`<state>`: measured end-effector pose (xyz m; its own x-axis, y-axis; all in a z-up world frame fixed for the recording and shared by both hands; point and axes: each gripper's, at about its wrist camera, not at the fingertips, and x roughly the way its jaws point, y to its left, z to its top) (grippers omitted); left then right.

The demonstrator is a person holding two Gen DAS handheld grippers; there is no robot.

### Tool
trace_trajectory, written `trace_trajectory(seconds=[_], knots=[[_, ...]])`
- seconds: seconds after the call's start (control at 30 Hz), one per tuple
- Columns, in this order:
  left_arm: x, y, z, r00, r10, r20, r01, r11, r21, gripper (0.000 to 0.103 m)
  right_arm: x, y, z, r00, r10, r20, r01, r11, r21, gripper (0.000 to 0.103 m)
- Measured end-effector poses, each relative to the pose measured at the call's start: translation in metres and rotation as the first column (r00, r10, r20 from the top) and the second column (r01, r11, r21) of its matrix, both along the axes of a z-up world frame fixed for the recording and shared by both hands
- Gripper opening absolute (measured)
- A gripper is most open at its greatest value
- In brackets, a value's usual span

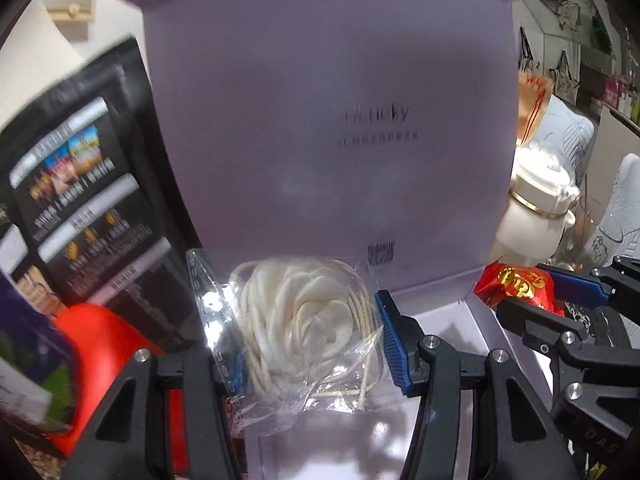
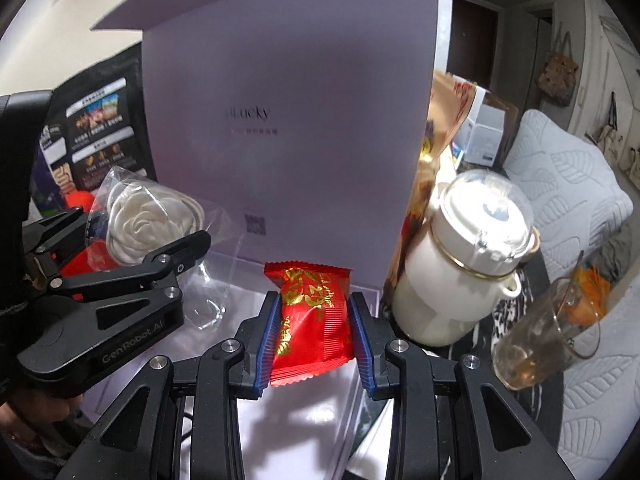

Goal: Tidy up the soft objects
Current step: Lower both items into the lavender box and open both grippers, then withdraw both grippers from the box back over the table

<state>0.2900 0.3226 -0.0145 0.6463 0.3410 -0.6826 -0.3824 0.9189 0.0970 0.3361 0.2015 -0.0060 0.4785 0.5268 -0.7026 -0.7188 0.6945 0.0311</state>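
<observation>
A clear plastic bag [image 1: 304,328] holding a cream fabric rose and cord sits between the blue pads of my left gripper [image 1: 308,344], which is shut on it above the pale lilac box [image 1: 452,320]. The box's lid [image 1: 328,120] stands upright behind. In the right wrist view my right gripper [image 2: 314,332] is shut on a red snack packet [image 2: 314,316] with gold print, held over the same box [image 2: 304,408]. My left gripper [image 2: 120,264] with the rose bag [image 2: 140,224] shows at the left there. The right gripper and red packet [image 1: 516,286] show at the right in the left wrist view.
A black printed pouch [image 1: 80,184] and something red-orange [image 1: 104,332] stand left of the box. To the right are a white lidded jar [image 2: 464,268], a glass cup [image 2: 548,332], a brown paper bag [image 2: 448,120] and a pale quilted cushion [image 2: 568,184].
</observation>
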Motion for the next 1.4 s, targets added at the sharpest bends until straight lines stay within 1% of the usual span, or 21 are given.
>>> trace_trajectory(seconds=[0.13, 0.3, 0.4, 0.47, 0.5, 0.53, 0.57, 0.63, 0.73, 0.77, 0.87, 1.0, 1.1, 1.17, 1.33, 1.4], knots=[[0.005, 0.006, -0.008, 0.999, 0.007, -0.031, -0.008, 1.000, -0.022, 0.053, 0.013, 0.001, -0.008, 0.997, 0.007, -0.080, -0.005, 1.000, 0.022, 0.034], [0.014, 0.009, -0.014, 0.998, 0.017, -0.062, -0.019, 1.000, -0.024, 0.053, 0.025, 0.003, -0.014, 0.994, -0.002, -0.107, 0.004, 1.000, 0.014, 0.035], [0.019, 0.010, -0.019, 0.998, -0.017, -0.063, 0.012, 0.997, -0.082, 0.053, 0.028, 0.004, -0.015, 0.995, -0.015, -0.100, 0.016, 1.000, 0.003, 0.036], [0.022, 0.011, -0.022, 0.996, -0.021, -0.088, 0.011, 0.993, -0.114, 0.054, 0.028, 0.004, -0.014, 0.996, -0.019, -0.088, 0.019, 1.000, -0.007, 0.037], [0.024, 0.011, -0.023, 0.995, -0.022, -0.099, 0.010, 0.993, -0.117, 0.054, 0.028, 0.006, -0.013, 0.996, -0.020, -0.084, 0.019, 1.000, -0.012, 0.039], [0.025, 0.010, -0.025, 0.994, -0.036, -0.103, 0.023, 0.992, -0.126, 0.054, 0.026, 0.006, -0.012, 0.997, -0.023, -0.078, 0.022, 1.000, -0.019, 0.050], [0.027, 0.009, -0.026, 0.993, -0.040, -0.110, 0.026, 0.991, -0.128, 0.054, 0.026, 0.005, -0.011, 0.997, -0.026, -0.077, 0.024, 1.000, -0.020, 0.057], [0.029, 0.006, -0.029, 0.991, -0.035, -0.130, 0.020, 0.993, -0.117, 0.055, 0.025, 0.002, -0.011, 0.996, -0.029, -0.079, 0.027, 0.999, -0.023, 0.058], [0.029, 0.004, -0.029, 0.991, -0.027, -0.131, 0.013, 0.994, -0.108, 0.055, 0.021, -0.003, -0.009, 0.997, -0.040, -0.072, 0.038, 0.999, -0.033, 0.058], [0.036, 0.000, -0.032, 0.991, -0.028, -0.132, 0.015, 0.995, -0.103, 0.055, 0.021, -0.005, -0.008, 0.997, -0.046, -0.069, 0.044, 0.998, -0.036, 0.058], [0.036, -0.006, -0.028, 0.991, -0.029, -0.134, 0.017, 0.996, -0.088, 0.055, 0.020, -0.012, -0.006, 0.996, -0.060, -0.065, 0.058, 0.998, -0.035, 0.058], [0.026, -0.014, -0.024, 0.993, -0.029, -0.117, 0.021, 0.997, -0.074, 0.055, 0.016, -0.020, -0.002, 0.995, -0.074, -0.063, 0.073, 0.997, -0.027, 0.058], [0.021, -0.021, -0.014, 0.994, -0.037, -0.105, 0.030, 0.997, -0.065, 0.055, 0.015, -0.026, 0.003, 0.995, -0.080, -0.058, 0.079, 0.997, -0.021, 0.058], [0.015, -0.026, -0.009, 0.994, -0.048, -0.096, 0.041, 0.997, -0.068, 0.055, 0.006, -0.032, 0.010, 0.995, -0.083, -0.051, 0.083, 0.997, -0.012, 0.058], [0.000, -0.032, 0.017, 0.998, -0.044, -0.055, 0.040, 0.998, -0.056, 0.055, -0.004, -0.040, 0.027, 0.996, -0.088, -0.026, 0.089, 0.996, 0.005, 0.058], [-0.012, -0.035, 0.028, 0.998, -0.046, -0.041, 0.044, 0.998, -0.047, 0.055, -0.009, -0.045, 0.039, 0.996, -0.088, -0.009, 0.088, 0.996, 0.017, 0.058]])
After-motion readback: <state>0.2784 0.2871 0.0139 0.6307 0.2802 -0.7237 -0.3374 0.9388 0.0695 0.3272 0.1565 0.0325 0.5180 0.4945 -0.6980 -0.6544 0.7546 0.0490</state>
